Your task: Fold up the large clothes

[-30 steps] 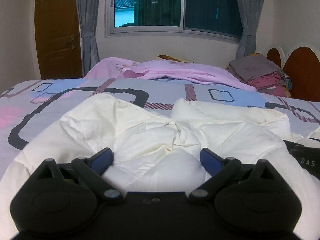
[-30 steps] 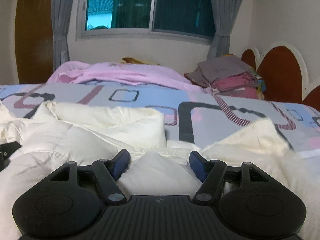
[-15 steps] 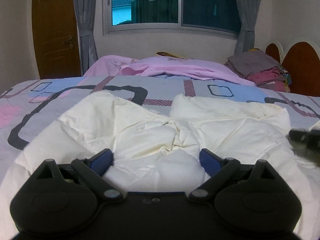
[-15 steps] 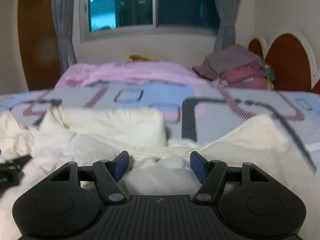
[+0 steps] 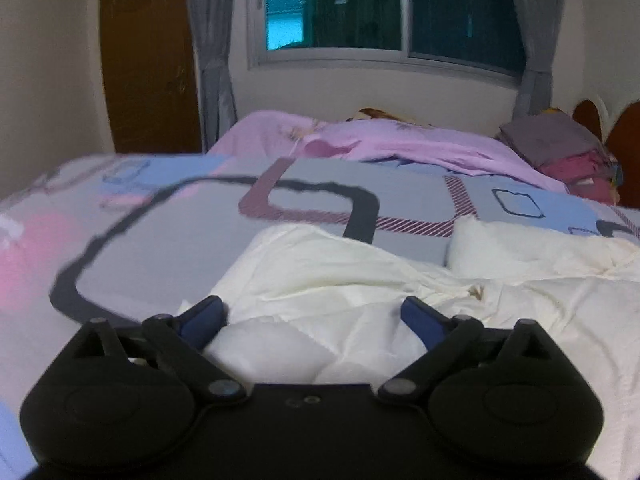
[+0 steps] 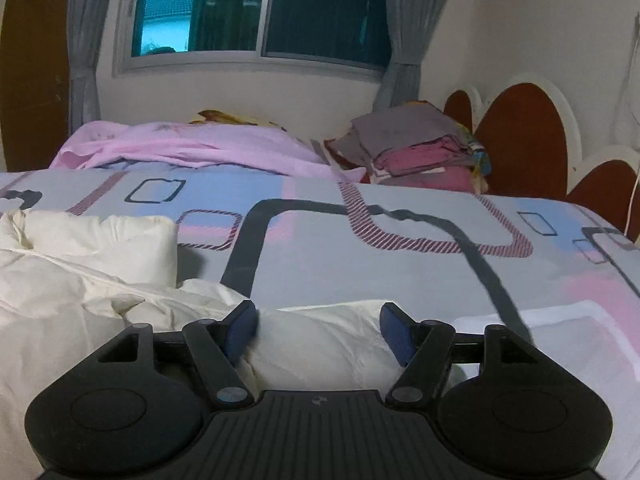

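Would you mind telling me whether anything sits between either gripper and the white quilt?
Nothing visible does. The left gripper and the right gripper each have a fold of the white quilt bulging between their open fingers, with no other item in between.

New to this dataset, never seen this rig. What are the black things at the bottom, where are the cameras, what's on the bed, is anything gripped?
No robot here: a person carries a two-finger gripper in each hand, each with a fisheye camera looking forward along its fingers. The black shapes are the gripper bodies; the blue tips are finger pads.

The left wrist view shows the left gripper, the right wrist view the right gripper. Both are open, with a bulge of the cream padded garment between their pads, not clamped.

The garment lies crumpled on a bed with a patterned sheet. Further back: a pink blanket, a stack of folded clothes near the headboard, and a window.
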`<state>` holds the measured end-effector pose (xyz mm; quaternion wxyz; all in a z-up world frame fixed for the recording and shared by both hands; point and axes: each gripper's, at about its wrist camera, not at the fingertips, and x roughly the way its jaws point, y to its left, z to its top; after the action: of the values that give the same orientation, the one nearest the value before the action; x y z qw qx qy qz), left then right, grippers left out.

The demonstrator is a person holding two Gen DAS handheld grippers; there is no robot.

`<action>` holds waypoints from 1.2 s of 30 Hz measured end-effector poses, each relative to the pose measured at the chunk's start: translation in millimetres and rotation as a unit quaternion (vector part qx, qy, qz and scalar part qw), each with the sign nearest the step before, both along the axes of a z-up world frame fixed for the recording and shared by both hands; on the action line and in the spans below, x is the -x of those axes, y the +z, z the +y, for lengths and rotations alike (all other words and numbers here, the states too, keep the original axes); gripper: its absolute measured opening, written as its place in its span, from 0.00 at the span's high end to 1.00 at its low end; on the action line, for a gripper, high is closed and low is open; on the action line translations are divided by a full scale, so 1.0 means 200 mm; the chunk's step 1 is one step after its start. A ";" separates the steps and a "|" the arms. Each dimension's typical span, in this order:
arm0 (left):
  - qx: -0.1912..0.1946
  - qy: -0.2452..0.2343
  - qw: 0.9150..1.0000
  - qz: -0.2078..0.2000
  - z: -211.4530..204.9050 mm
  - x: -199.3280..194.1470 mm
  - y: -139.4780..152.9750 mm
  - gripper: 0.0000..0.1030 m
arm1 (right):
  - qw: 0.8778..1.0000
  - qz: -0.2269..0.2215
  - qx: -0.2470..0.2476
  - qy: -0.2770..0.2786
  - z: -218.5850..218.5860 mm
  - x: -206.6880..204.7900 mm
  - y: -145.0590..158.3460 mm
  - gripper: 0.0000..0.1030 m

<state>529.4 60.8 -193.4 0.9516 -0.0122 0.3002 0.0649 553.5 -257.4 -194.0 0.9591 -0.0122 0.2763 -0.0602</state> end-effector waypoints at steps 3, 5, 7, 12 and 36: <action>0.005 0.004 1.000 0.001 0.01 -0.01 -0.03 0.04 | 1.000 0.007 -0.024 -0.006 -0.03 -0.03 -0.05 0.34; 0.014 0.006 1.000 0.004 0.02 -0.01 -0.04 0.03 | 0.999 0.014 -0.049 -0.010 -0.06 -0.05 -0.07 0.31; 0.017 0.006 1.000 0.011 0.03 -0.02 -0.04 0.03 | 0.999 0.019 -0.049 -0.010 -0.06 -0.04 -0.07 0.31; 0.000 0.003 1.000 0.019 0.01 0.03 0.05 0.07 | 0.997 0.027 -0.067 -0.006 -0.08 0.03 0.06 0.31; 0.192 0.068 0.972 0.114 0.51 0.94 0.18 0.03 | 0.984 0.070 -0.153 -0.061 -0.23 1.04 0.25 0.07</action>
<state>341.5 163.2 -157.1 0.8843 -0.2074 0.4122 0.0721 345.6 -303.1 -144.2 0.9225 0.1476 0.3486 -0.0750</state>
